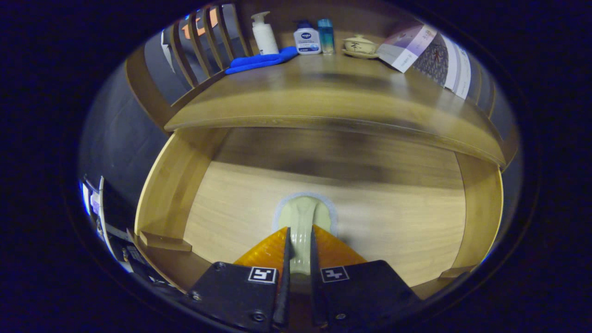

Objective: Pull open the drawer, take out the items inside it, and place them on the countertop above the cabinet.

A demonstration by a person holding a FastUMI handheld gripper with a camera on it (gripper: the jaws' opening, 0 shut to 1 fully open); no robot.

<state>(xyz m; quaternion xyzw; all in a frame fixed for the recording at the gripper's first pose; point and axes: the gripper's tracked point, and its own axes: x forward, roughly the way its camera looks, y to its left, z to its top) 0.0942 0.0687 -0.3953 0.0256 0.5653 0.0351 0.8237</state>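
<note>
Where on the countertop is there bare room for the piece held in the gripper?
The gripper is shut on a pale ceramic piece over the open drawer. The countertop is bare along its front and middle. The back is crowded: blue cloth, pump bottle, two smaller bottles, lidded cup, boxes.

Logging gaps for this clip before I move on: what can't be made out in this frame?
- Pale item held in the tongs, gripper view: its near end is hidden by the fingers, so what it is stays unclear.
- Drawer: back is motion-blurred and shadowed under the countertop; front hidden behind the tongs.
- Bottles and lidded cup on the countertop: labels too small.
</note>
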